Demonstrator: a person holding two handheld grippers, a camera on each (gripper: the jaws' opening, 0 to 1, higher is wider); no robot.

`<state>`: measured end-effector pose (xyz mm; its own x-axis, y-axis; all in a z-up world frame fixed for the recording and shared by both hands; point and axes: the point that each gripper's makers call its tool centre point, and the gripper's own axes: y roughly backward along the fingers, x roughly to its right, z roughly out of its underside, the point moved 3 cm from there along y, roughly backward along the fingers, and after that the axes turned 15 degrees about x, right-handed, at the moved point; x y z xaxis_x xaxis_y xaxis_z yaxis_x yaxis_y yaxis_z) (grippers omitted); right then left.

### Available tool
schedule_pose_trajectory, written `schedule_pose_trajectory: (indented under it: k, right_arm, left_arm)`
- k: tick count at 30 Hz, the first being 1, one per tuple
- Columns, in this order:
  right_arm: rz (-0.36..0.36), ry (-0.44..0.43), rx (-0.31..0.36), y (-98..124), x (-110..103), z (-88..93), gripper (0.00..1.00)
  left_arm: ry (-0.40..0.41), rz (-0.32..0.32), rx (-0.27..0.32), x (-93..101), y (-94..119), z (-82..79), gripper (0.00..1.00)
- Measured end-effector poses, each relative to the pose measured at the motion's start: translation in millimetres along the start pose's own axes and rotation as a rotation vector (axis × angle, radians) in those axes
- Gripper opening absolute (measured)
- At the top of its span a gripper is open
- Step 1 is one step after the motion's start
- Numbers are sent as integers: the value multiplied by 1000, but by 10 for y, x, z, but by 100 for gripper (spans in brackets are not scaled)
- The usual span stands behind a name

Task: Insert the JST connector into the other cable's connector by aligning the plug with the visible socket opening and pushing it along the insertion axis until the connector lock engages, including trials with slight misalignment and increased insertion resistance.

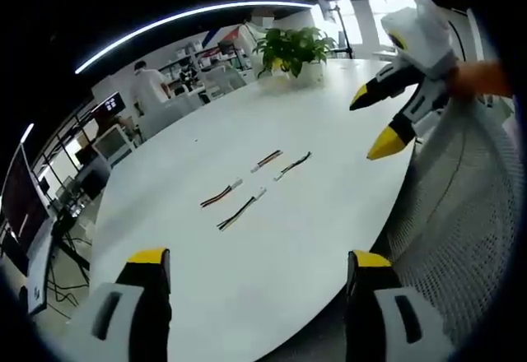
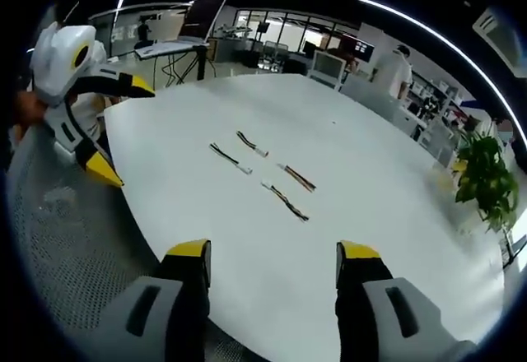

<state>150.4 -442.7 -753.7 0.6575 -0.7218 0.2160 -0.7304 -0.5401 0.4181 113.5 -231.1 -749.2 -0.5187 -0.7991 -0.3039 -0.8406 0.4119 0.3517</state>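
1. A large white oval table [image 1: 247, 288] spans both views, its surface bare apart from a small group of cables near the middle.
2. A grey mesh surface [image 2: 74, 247], possibly a chair back, though the fisheye edge makes it hard to tell, sits just off the table's edge.
3. A potted green plant [image 1: 292, 49] stands at the far end of the table in the left gripper view, and shows at the right edge of the right gripper view.
4. A person in white [image 1: 150, 86] stands among desks and monitors well beyond the table.
5. The left gripper [image 1: 259, 267] hovers over the near table edge, its yellow-tipped jaws spread wide with nothing between them.
6. The right gripper [image 2: 272, 263] hovers likewise, jaws wide apart and holding nothing; it also appears at upper right in the left gripper view.
7. Four short JST cables [image 1: 255, 185] lie loose on the table, well ahead of both grippers, in two rough pairs. Each has a small white connector [image 1: 237, 183] at one end; none are joined, and neither gripper touches them.
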Motion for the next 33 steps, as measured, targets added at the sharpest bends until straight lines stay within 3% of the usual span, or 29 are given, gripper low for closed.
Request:
schedule_pose_trajectory:
  k: [9,33]
  right_arm:
    - [8,-1,1,4,11,-1,57]
    - [29,61,-11,9,48,18,63]
  left_arm:
    - [-3,4,3,6,2,-2,87]
    - [-32,26,-33,48,-4,52,87]
